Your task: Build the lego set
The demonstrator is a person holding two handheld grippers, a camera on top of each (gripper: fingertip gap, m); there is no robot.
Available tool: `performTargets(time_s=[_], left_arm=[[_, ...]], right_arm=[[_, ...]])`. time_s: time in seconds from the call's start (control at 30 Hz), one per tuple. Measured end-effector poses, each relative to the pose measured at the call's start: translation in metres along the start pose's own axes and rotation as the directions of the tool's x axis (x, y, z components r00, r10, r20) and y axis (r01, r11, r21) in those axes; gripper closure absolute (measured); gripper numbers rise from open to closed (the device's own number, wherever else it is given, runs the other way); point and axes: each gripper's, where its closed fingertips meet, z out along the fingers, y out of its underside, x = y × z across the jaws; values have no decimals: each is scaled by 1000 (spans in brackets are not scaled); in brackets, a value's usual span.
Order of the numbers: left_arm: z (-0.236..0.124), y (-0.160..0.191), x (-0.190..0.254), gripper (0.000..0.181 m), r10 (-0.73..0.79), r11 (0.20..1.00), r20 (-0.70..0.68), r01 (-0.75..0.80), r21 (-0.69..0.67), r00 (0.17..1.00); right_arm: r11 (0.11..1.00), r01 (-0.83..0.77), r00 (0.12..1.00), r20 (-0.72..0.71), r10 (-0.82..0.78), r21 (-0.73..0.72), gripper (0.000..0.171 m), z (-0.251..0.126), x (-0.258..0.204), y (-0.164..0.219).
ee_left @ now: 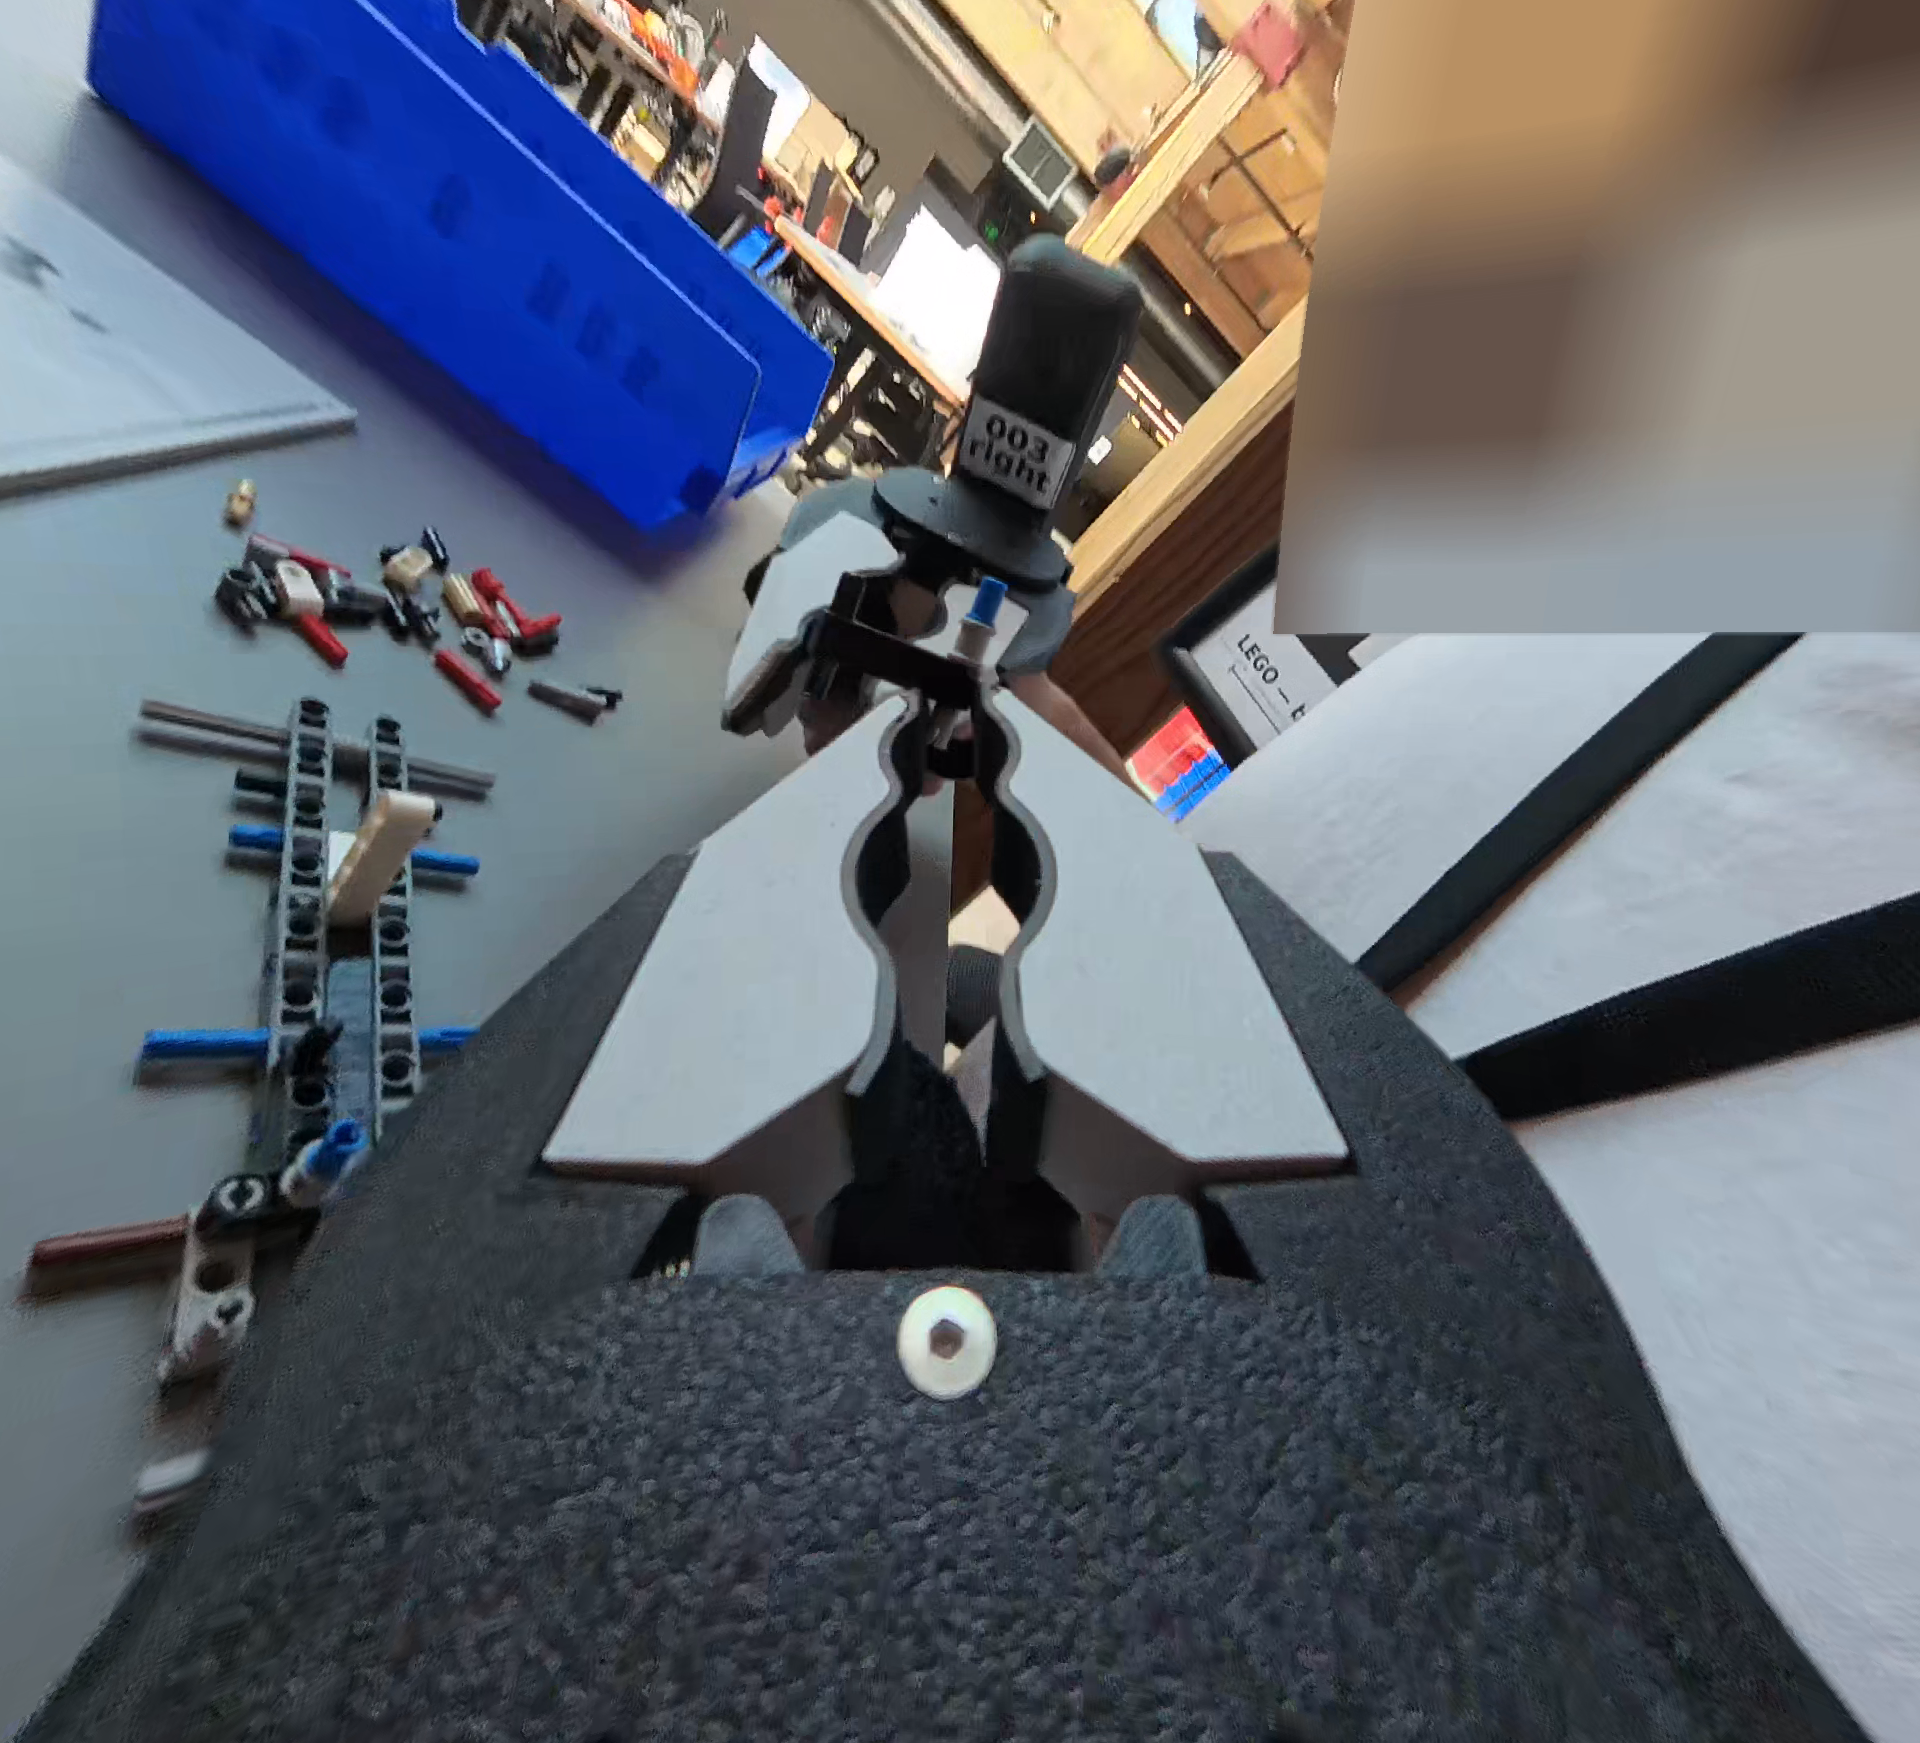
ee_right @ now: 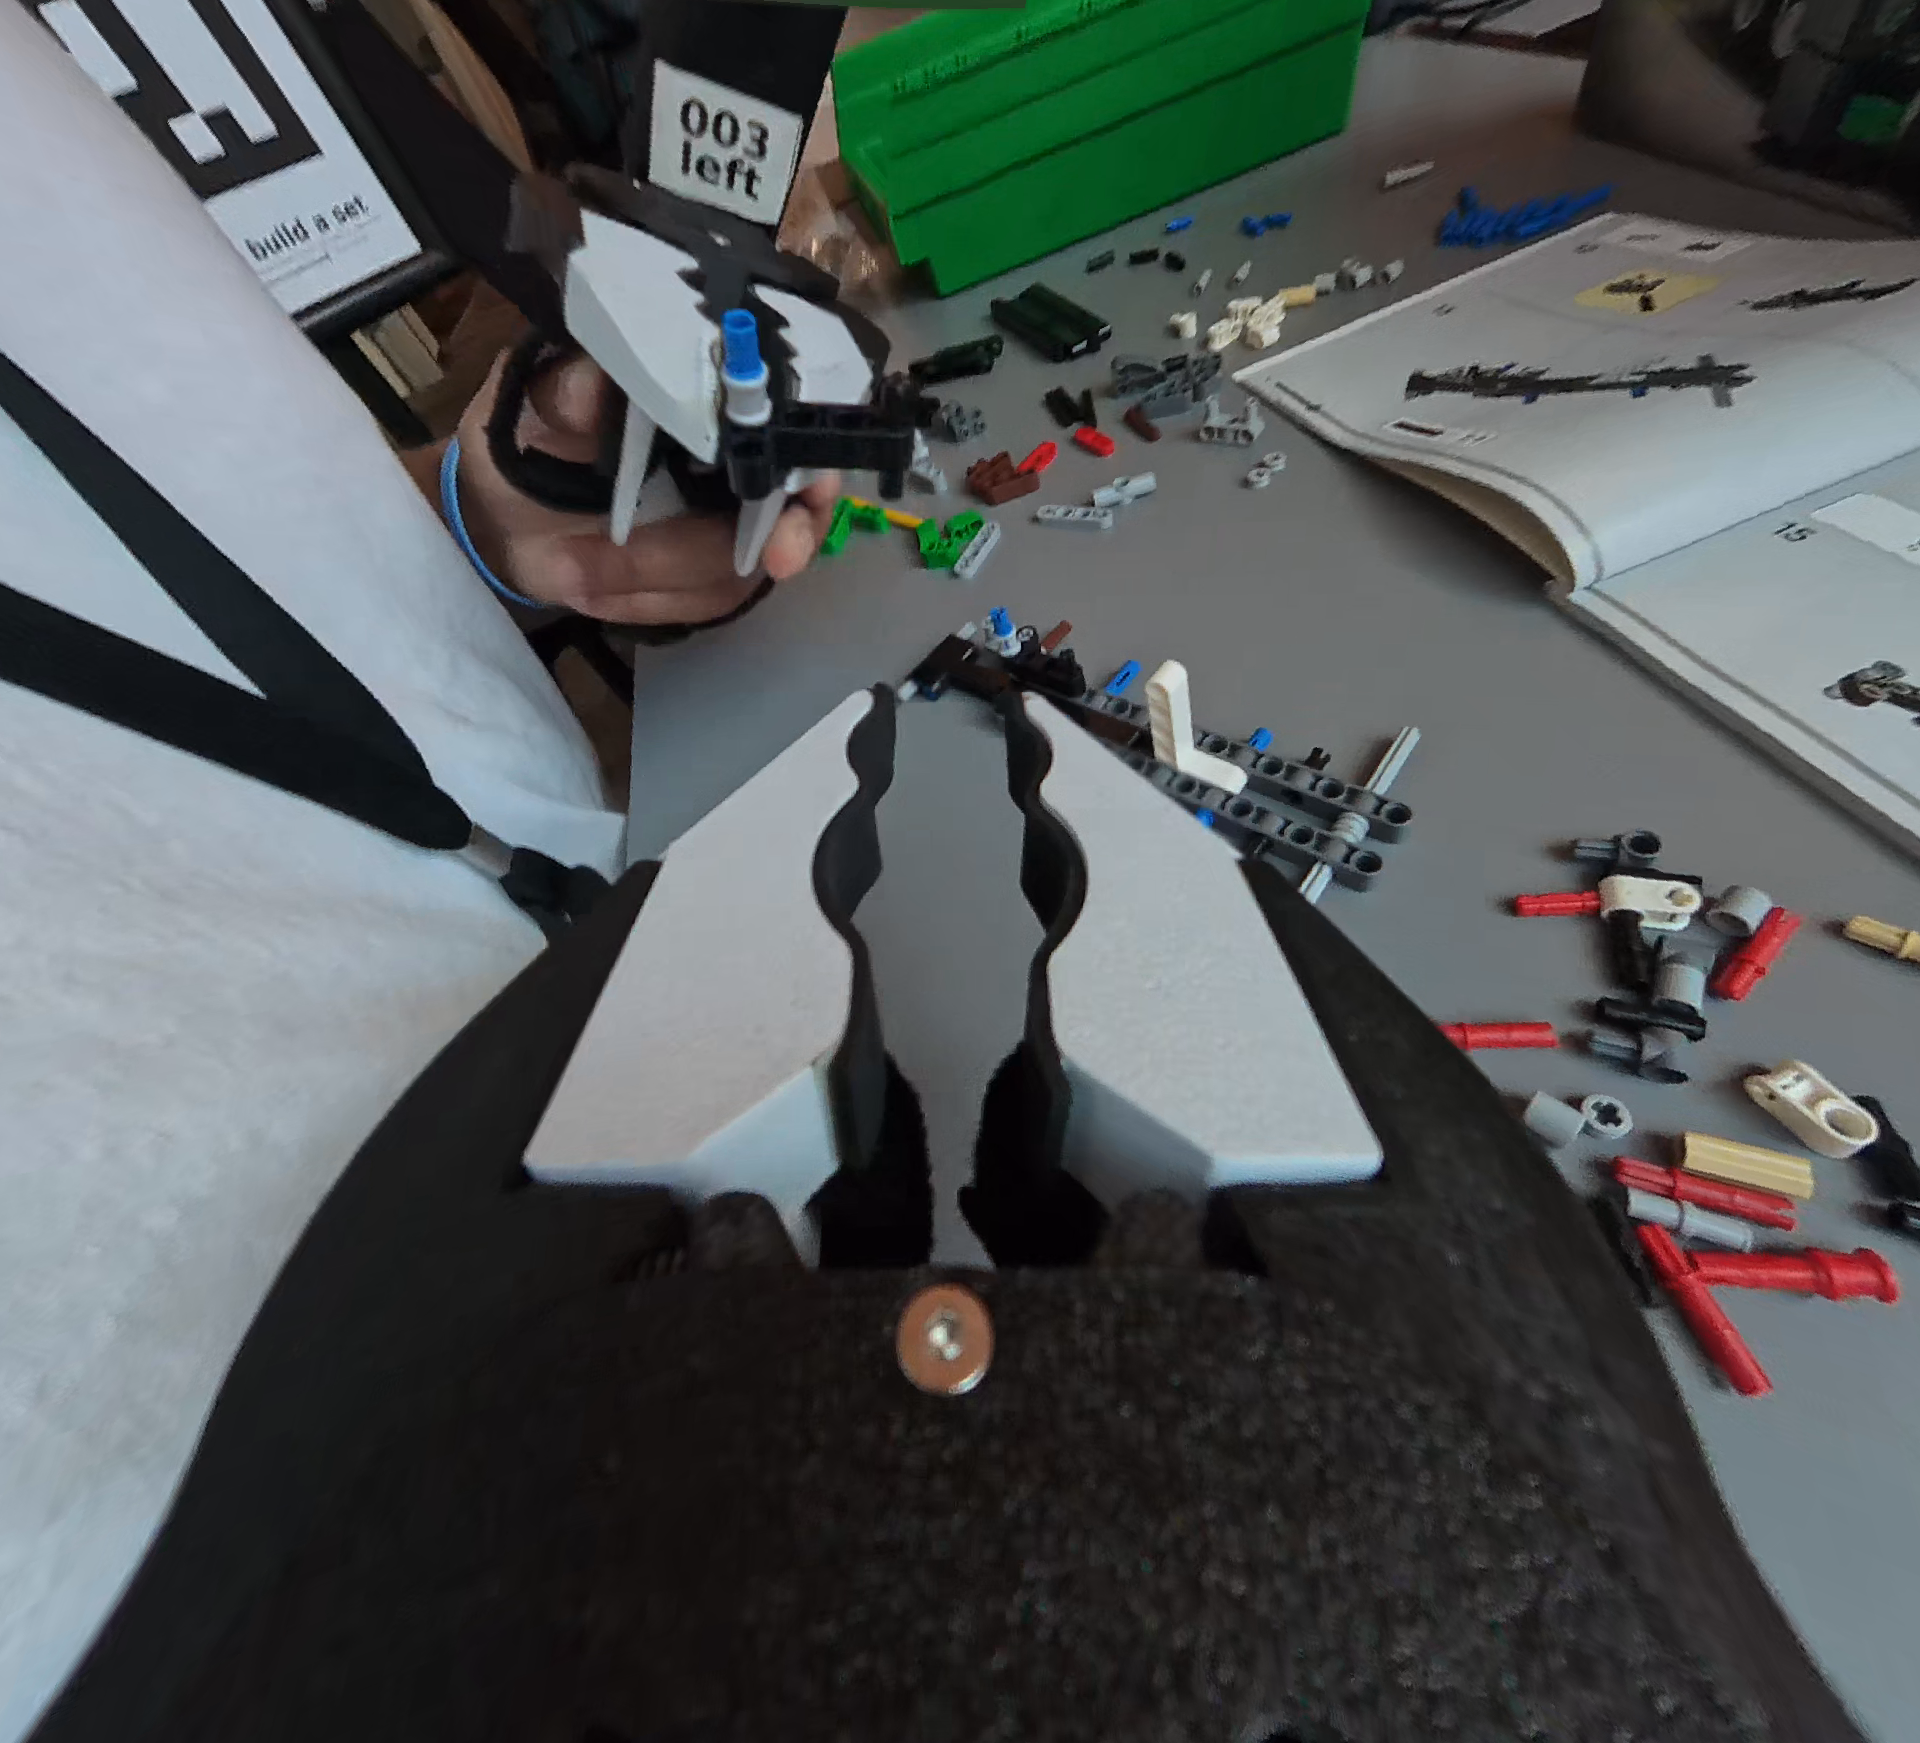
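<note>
My left gripper (ee_left: 945, 717) is shut on a black Lego frame piece (ee_left: 883, 644) with a blue and grey pin (ee_left: 982, 613) standing in it, held in the air above the table's near edge. In the right wrist view the same gripper (ee_right: 790, 415) holds the black piece (ee_right: 831, 436) at upper left. My right gripper (ee_right: 948, 706) is open and empty, low over the grey table (ee_right: 1299, 613). Its tips are just short of the long grey beam chassis (ee_right: 1278, 789), which has blue pins and a white angled beam. The chassis also shows in the left wrist view (ee_left: 343, 914).
Loose red, tan, grey and black pins lie right of the chassis (ee_right: 1714, 1070) and beyond it (ee_right: 1143, 405). An open instruction booklet (ee_right: 1558, 405), a green bin (ee_right: 1101, 93) and a blue bin (ee_left: 416, 166) stand farther back. A person's white shirt (ee_right: 208, 862) is at the left. Across from one pair of fingers to the other is roughly 6 cm.
</note>
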Motion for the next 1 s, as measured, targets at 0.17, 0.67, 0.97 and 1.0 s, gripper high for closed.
performTargets(time_s=[0.17, 0.67, 0.97, 1.0], left_arm=[[4, -22, -8, 175, -68, 988, -50, 74, 138, 996], [-2, -40, -21, 177, -237, 914, -203, 288, 284, 950], [1, -25, -22, 177, -236, 928, -172, 275, 253, 956], [1, -23, -23, 176, -234, 931, -157, 268, 248, 959]], right_arm=[[977, -59, 996, -50, 71, 206, 153, -3, 8, -27], [932, -8, 998, -51, 28, 361, 161, 4, 0, -69], [934, -113, 993, -3, 121, 339, 167, 11, 0, -65], [941, -113, 992, -16, 124, 319, 167, 11, 0, -63]])
